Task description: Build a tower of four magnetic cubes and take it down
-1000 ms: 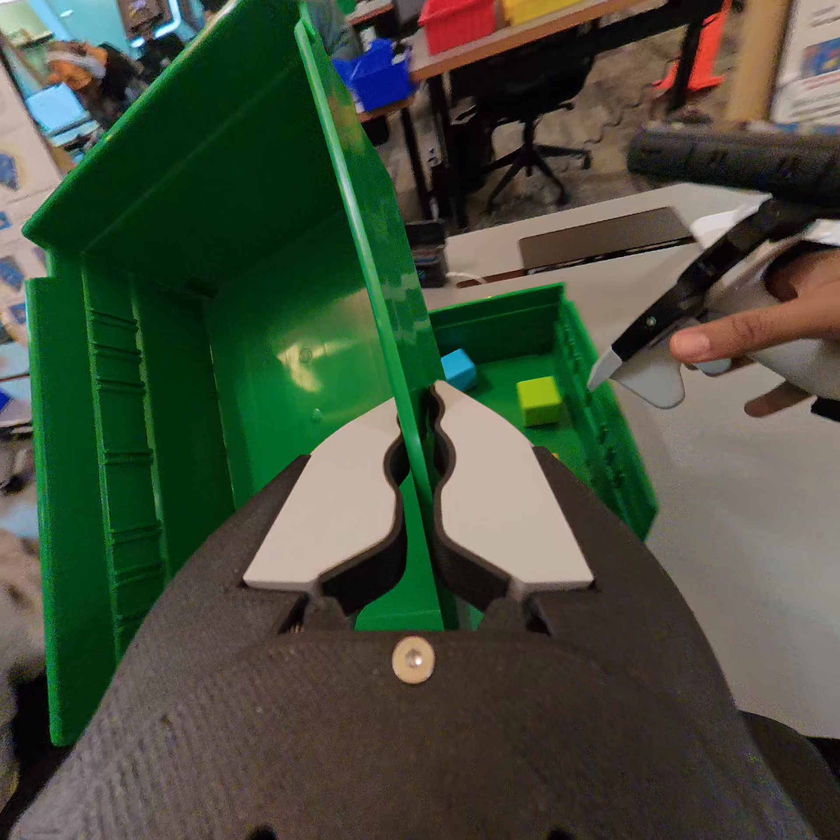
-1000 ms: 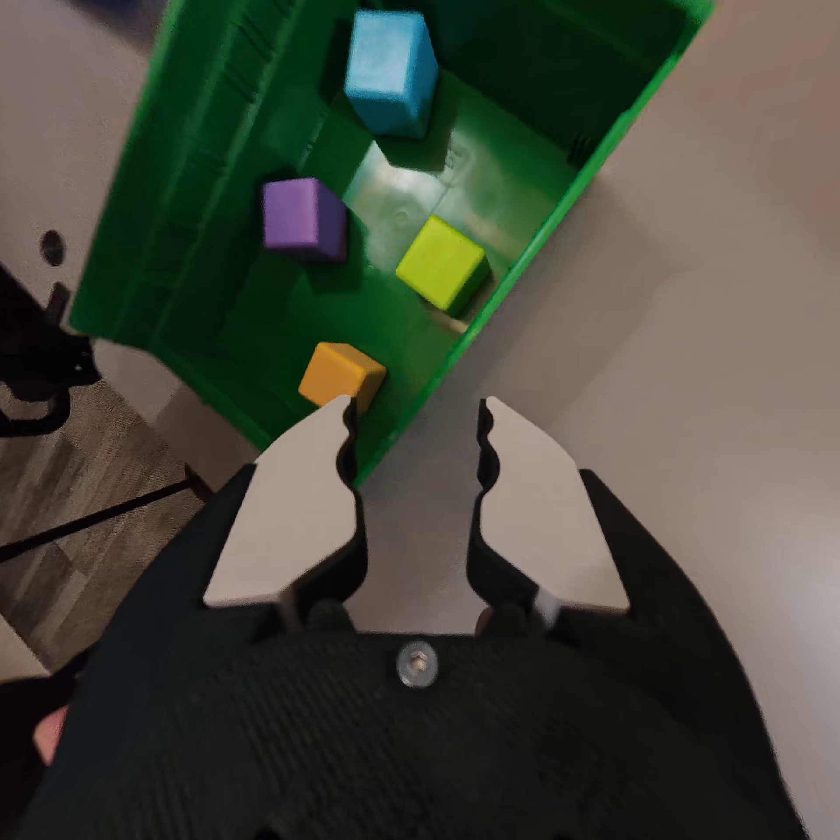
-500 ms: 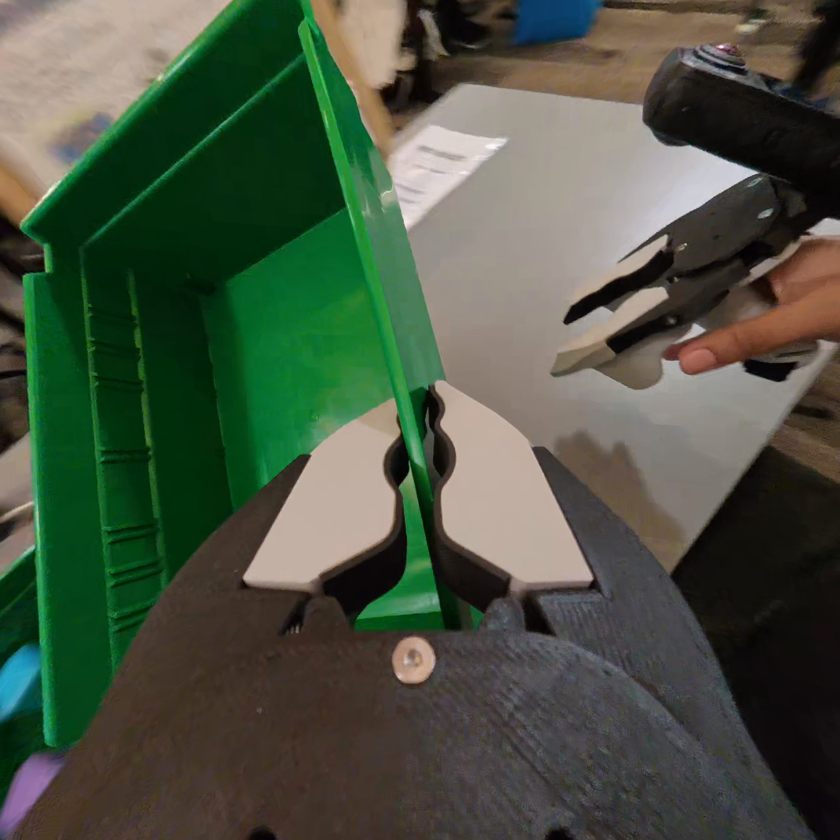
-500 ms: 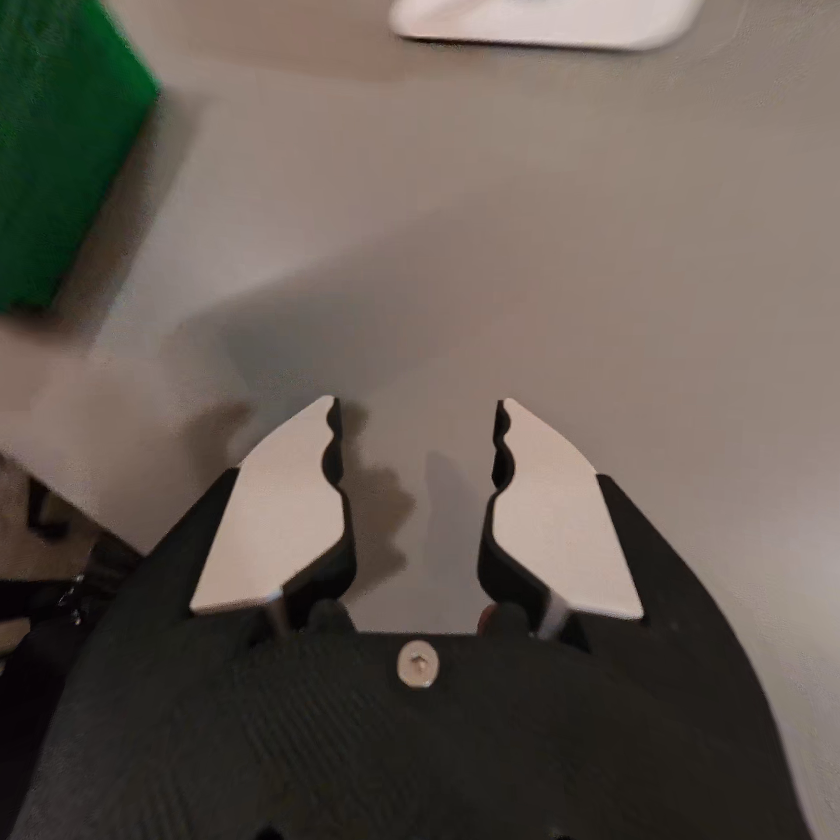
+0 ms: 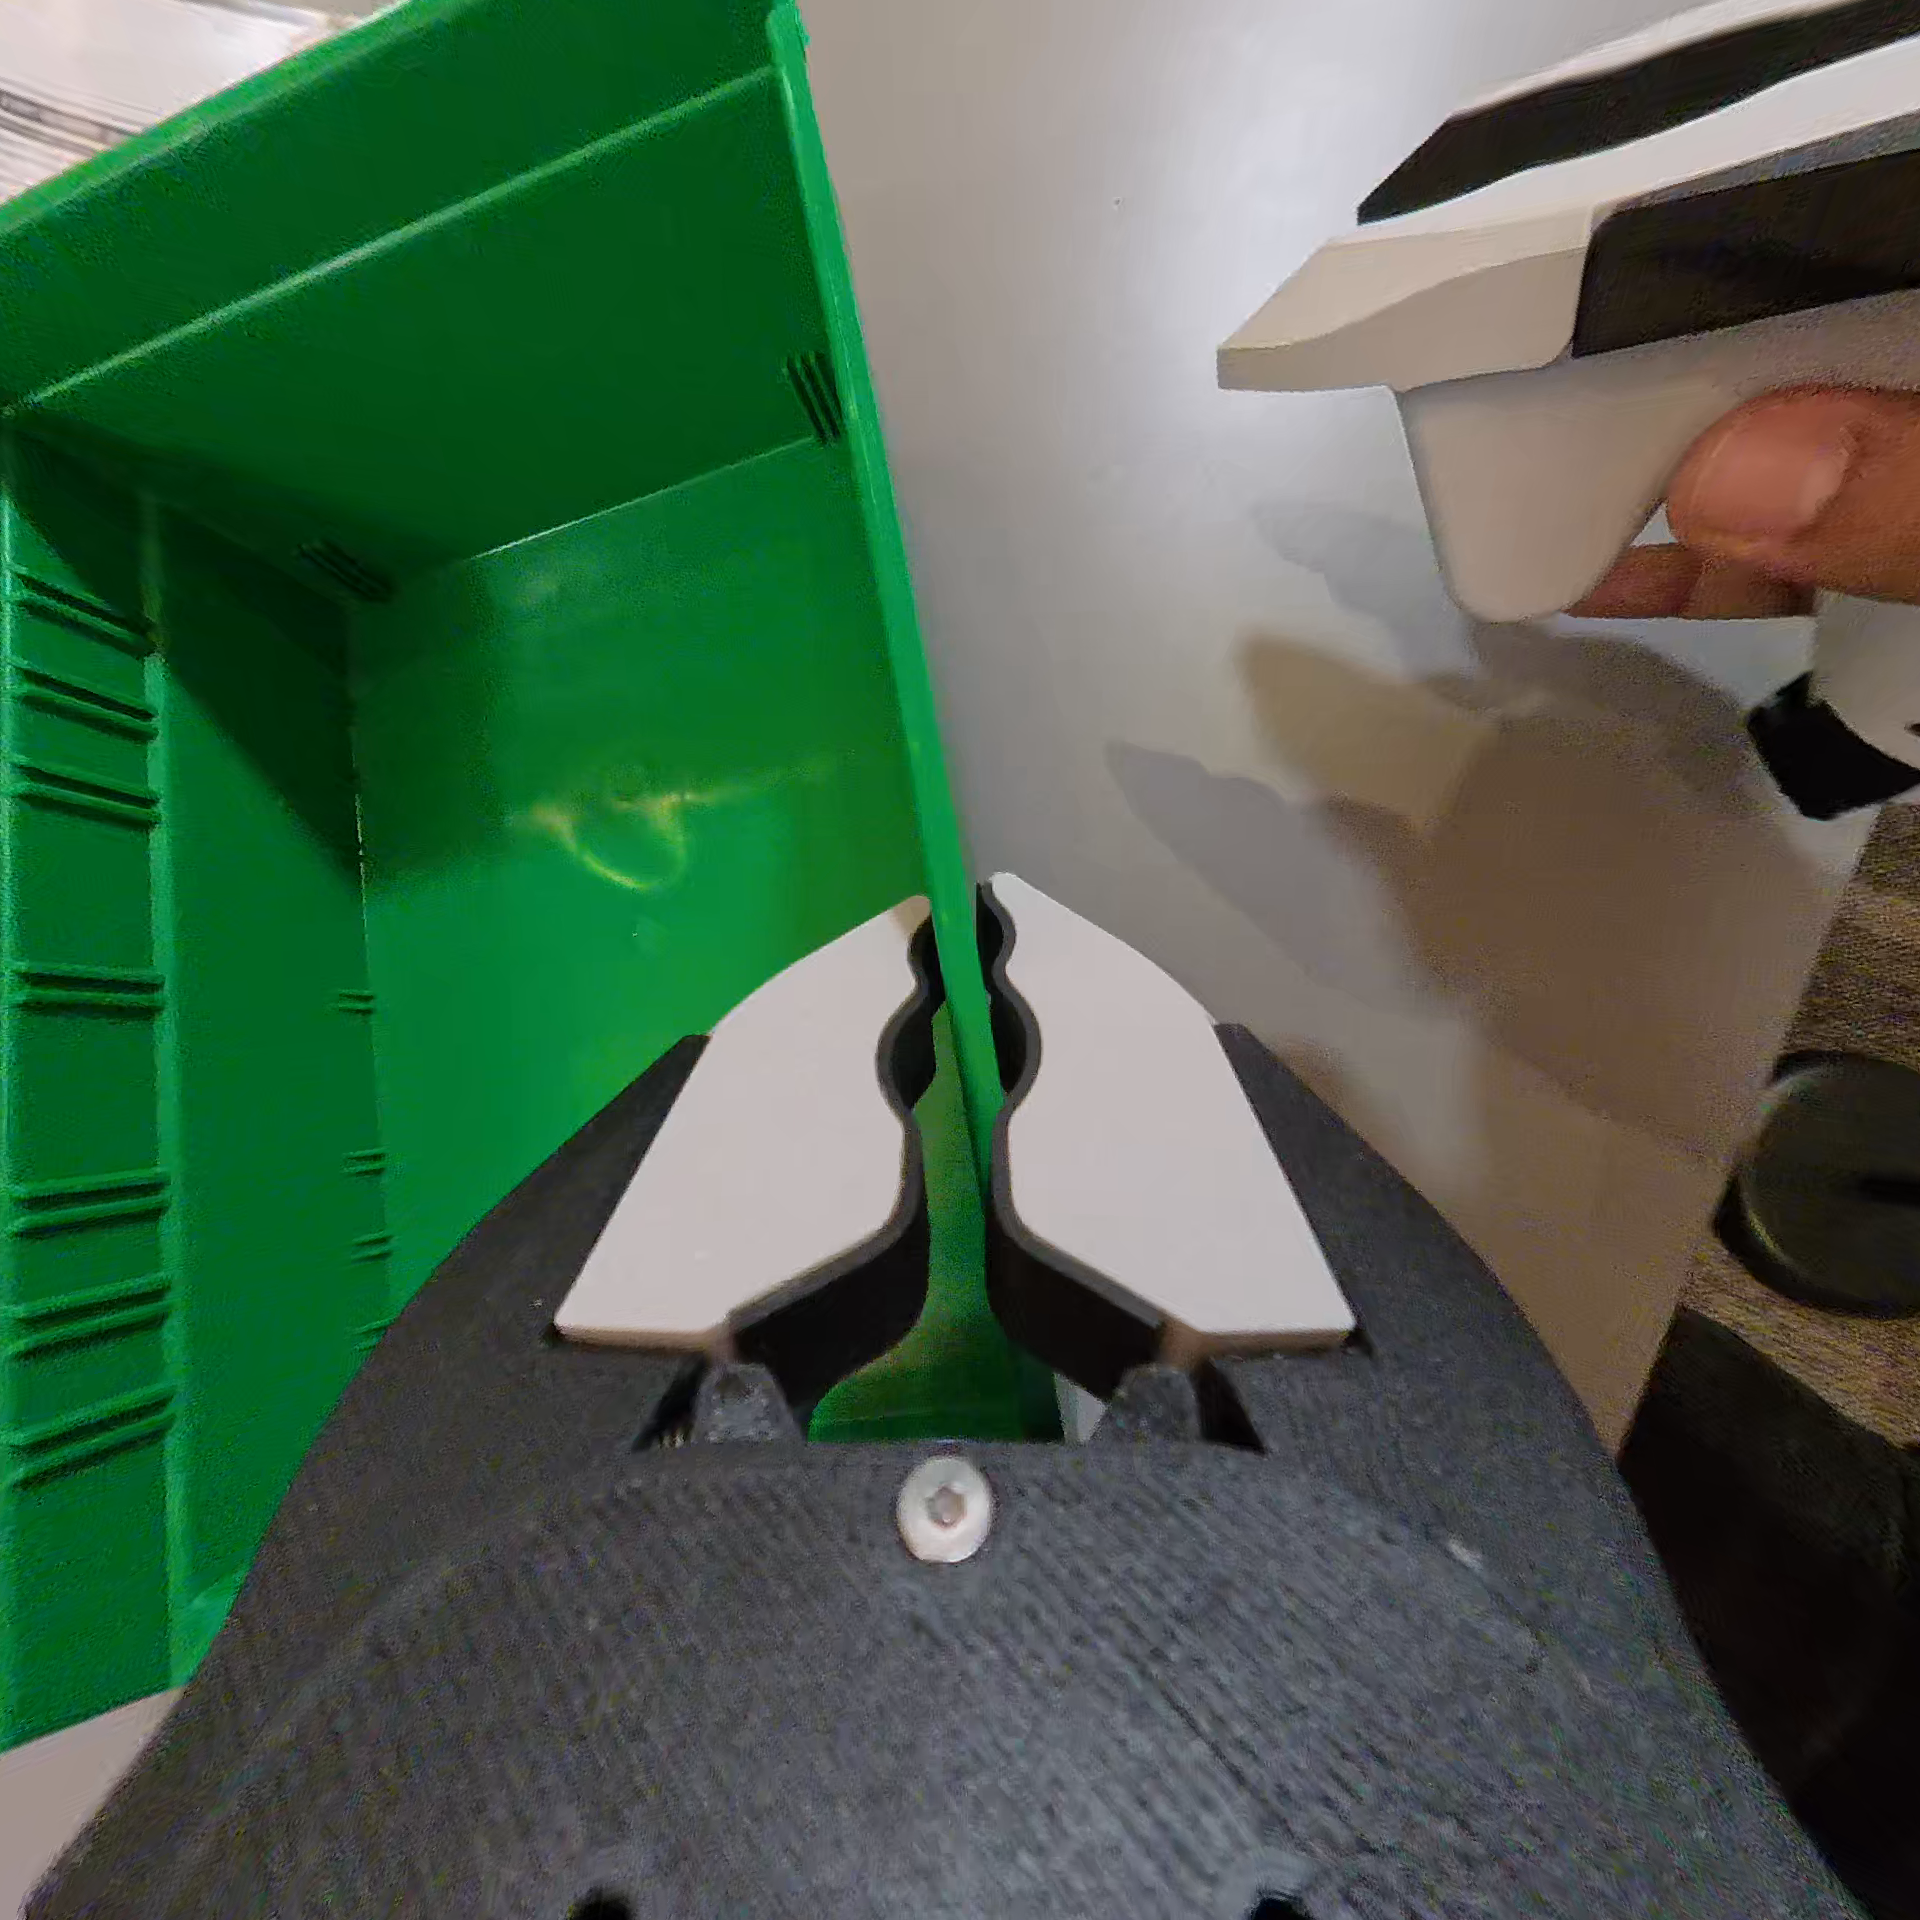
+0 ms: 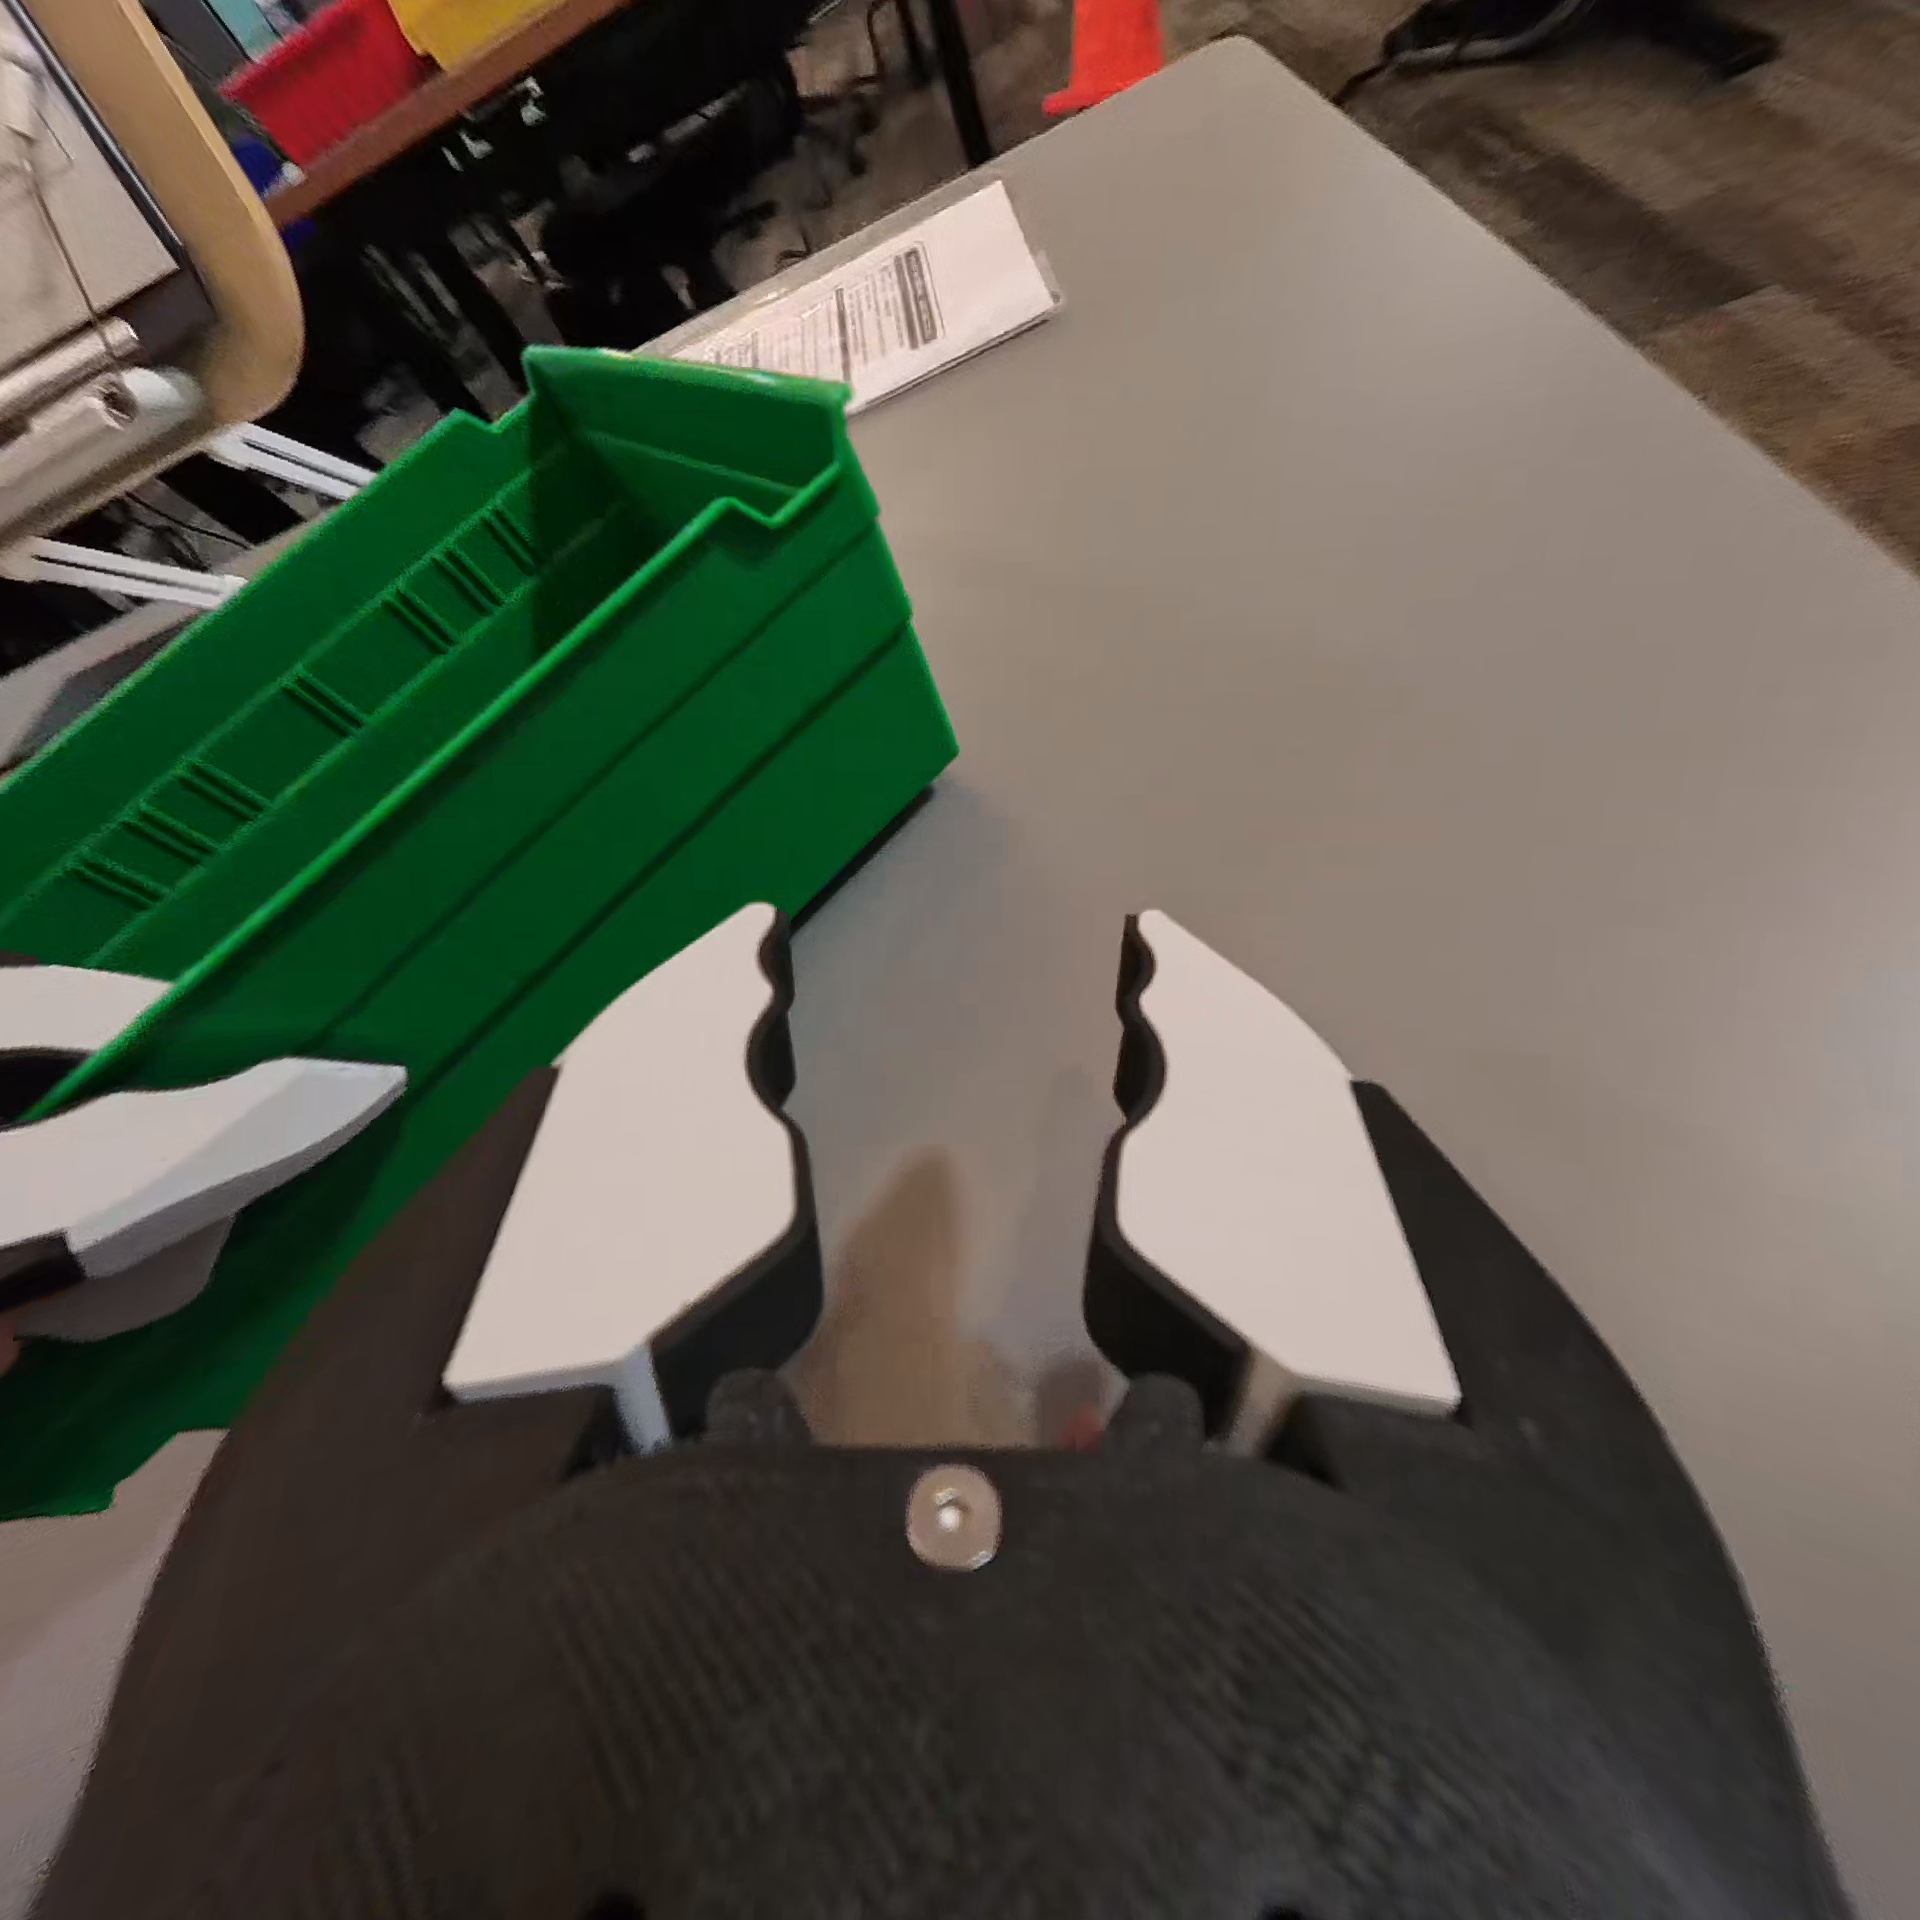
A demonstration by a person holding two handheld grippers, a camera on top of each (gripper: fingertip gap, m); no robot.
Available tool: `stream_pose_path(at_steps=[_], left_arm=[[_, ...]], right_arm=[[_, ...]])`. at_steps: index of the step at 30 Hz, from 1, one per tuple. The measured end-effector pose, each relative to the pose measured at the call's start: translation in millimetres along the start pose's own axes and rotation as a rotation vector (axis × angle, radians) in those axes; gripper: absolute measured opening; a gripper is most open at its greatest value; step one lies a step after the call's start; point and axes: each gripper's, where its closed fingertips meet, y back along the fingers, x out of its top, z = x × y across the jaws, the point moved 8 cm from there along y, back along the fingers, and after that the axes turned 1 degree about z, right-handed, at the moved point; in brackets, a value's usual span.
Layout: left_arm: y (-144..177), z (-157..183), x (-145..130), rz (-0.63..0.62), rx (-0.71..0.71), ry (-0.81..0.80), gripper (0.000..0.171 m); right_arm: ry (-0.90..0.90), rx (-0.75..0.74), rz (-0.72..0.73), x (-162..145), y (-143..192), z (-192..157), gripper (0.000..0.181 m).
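Observation:
My left gripper (image 5: 961, 904) is shut on the right side wall of an empty green plastic bin (image 5: 520, 727). The bin also shows in the right wrist view (image 6: 623, 748), low over the grey table (image 6: 1351, 623), its far corner at the tabletop. The left gripper (image 6: 260, 1049) clamps the bin's near rim there. My right gripper (image 6: 951, 925) is open and empty, just right of the bin, above bare table. In the left wrist view the right gripper (image 5: 1299, 291) hovers at upper right, held by a hand (image 5: 1766, 488).
A printed sheet (image 6: 914, 301) lies at the table's far end behind the bin. The table's right edge drops to carpet. An orange cone (image 6: 1107, 52) and red and yellow bins on another desk are far behind. A dark round object (image 5: 1839, 1195) sits below the table edge.
The left gripper has swung the held bin away from a second green bin with coloured blocks to over bare table. The right gripper left that block bin and came beside the held one.

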Motion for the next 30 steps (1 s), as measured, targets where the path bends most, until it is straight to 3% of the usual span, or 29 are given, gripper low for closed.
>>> stream_pose_path(at_steps=[5,10,13,16,20,25,30], left_arm=[[-8,12,0,0.026,0.047,-0.035,0.007],[36,11,-18,0.061,-0.022,-0.039,0.019],[85,3,-47,0.126,-0.025,-0.068,0.039],[135,-20,-90,0.167,0.068,-0.085,0.037],[184,-68,-163,0.198,0.220,0.021,0.038],[196,-92,-231,0.445,-0.004,0.346,0.043],[180,-104,-237,0.459,0.014,0.401,0.052]], right_arm=[[0.079,-0.035,0.086,8,10,-12,0.067],[0.071,0.003,0.241,19,32,-33,0.077],[0.119,0.062,0.336,21,48,-63,0.081],[0.202,0.185,0.318,3,56,-107,0.070],[0.279,0.154,0.291,-20,66,-141,0.076],[0.113,0.167,0.339,-33,78,-166,0.087],[0.313,0.027,0.185,-57,50,-183,0.099]])
